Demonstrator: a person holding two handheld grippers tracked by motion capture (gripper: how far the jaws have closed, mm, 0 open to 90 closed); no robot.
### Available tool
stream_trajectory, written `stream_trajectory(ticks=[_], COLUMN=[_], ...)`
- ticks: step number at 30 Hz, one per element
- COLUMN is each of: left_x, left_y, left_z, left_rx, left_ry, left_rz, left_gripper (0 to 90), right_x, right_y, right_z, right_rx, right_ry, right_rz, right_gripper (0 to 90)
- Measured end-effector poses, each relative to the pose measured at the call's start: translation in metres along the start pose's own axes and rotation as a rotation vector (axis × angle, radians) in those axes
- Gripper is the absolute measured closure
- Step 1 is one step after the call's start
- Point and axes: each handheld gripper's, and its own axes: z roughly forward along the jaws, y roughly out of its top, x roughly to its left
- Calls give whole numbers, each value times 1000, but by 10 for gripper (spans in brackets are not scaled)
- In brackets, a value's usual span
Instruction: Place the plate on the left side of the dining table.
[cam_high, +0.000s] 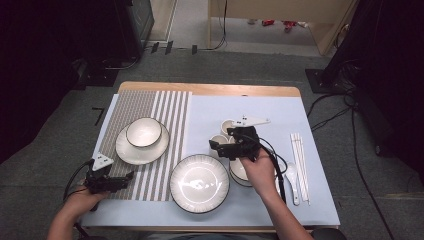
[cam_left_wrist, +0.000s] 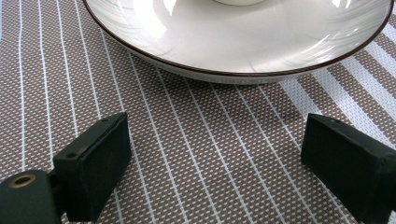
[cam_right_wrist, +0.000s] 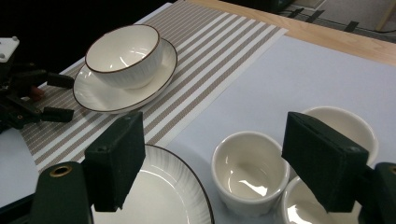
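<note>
Left tongs (cam_high: 127, 176) rest agape on the brown-and-white striped woven placemat (cam_left_wrist: 196, 158), just short of a dark-rimmed white saucer (cam_high: 123, 150) bearing a matching bowl (cam_high: 143, 132). Right tongs (cam_high: 214, 145), jaws wide and empty, hover over three small white ceramic cups (cam_right_wrist: 250, 170) clustered mid-surface beside a large white dark-rimmed plate (cam_high: 199, 182).

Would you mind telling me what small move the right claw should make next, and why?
Probably lower the right claw onto the nearest small cup and close on its rim. Its jaws stand open and empty above the cups, that cup lies between them, and the left claw rests idle on the striped mat.
</note>
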Motion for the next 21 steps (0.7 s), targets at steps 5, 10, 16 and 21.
stream_trajectory(ticks=[5, 10, 16, 21], left_x=[0, 0, 0, 0], left_y=[0, 0, 0, 0], left_z=[0, 0, 0, 0], left_rx=[0, 0, 0, 0], left_ry=[1, 1, 1, 1], left_rz=[0, 0, 2, 0], left_gripper=[85, 85, 86, 85], right_x=[-3, -4, -6, -10], right_y=[-4, -5, -9, -14], right_z=[-5, -9, -13, -18], right_rx=[3, -3, 3, 5], right_ry=[-8, -14, -29, -37], right_rz=[-3, -4, -15, -8], right_gripper=[212, 213, 212, 212])
